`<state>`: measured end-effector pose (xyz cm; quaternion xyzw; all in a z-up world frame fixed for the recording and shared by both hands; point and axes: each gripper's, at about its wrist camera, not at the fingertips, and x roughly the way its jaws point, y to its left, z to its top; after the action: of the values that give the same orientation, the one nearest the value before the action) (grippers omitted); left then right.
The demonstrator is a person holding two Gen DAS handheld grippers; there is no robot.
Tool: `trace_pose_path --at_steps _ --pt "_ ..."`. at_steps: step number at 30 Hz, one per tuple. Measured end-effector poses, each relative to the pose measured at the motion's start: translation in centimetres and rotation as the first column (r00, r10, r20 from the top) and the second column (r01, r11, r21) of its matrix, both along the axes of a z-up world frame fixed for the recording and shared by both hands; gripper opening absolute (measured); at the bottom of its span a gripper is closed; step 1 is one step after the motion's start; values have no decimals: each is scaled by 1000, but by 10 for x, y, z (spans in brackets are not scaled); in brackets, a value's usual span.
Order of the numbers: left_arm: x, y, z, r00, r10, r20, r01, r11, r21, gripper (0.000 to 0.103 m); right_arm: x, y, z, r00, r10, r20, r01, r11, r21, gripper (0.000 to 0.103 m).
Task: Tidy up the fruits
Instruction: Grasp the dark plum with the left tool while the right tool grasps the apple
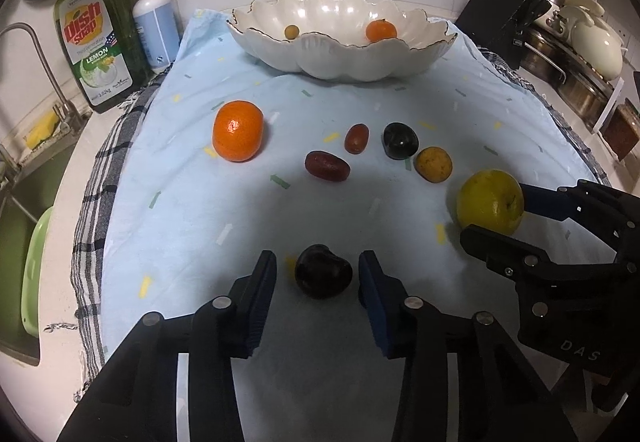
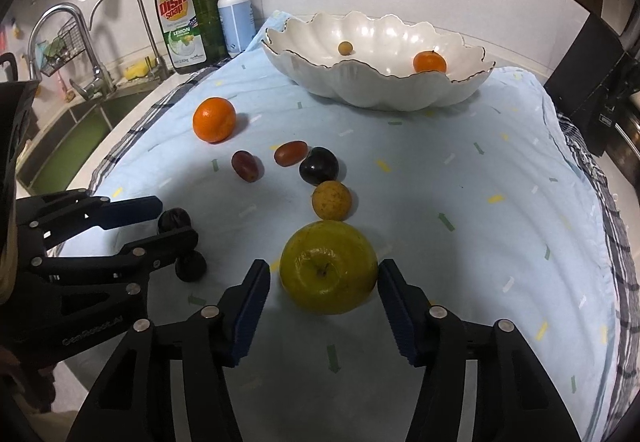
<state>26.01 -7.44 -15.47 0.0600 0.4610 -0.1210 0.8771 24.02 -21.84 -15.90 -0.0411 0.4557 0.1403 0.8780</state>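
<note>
Glossy ceramic bowl (image 1: 340, 54) on soft cloth (image 1: 200, 202).

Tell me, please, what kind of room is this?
Most likely a home kitchen counter: a sink with a faucet, a dish soap bottle, and a knife block stand around the cloth where the fruit lies.

Left tongs (image 1: 316, 278) and right tongs (image 2: 324, 282) angle downward, jaws parted.
</note>
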Motion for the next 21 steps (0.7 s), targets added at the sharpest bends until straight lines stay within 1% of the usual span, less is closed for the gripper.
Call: trace_pose_path --at_steps 2,6,13,21 --pt "1 -1 -1 1000 0 -2 0 1000 3 34 0 0 0 1000 -4 6 4 1000 -4 51" --pt "1 -2 -3 1000 -6 -5 6 1000 -8 29 1 -1 0 1000 -7 6 7 1000 4 51" --pt "-2 -1 -1 1000 6 -2 -6 1000 -20 29 0 -4 0 1000 -16 3 16 999 28 50" --pt "-12 -2 15 999 4 54 -4 1000 1 28 -7 -7 9 999 -14 28 13 999 43 50"
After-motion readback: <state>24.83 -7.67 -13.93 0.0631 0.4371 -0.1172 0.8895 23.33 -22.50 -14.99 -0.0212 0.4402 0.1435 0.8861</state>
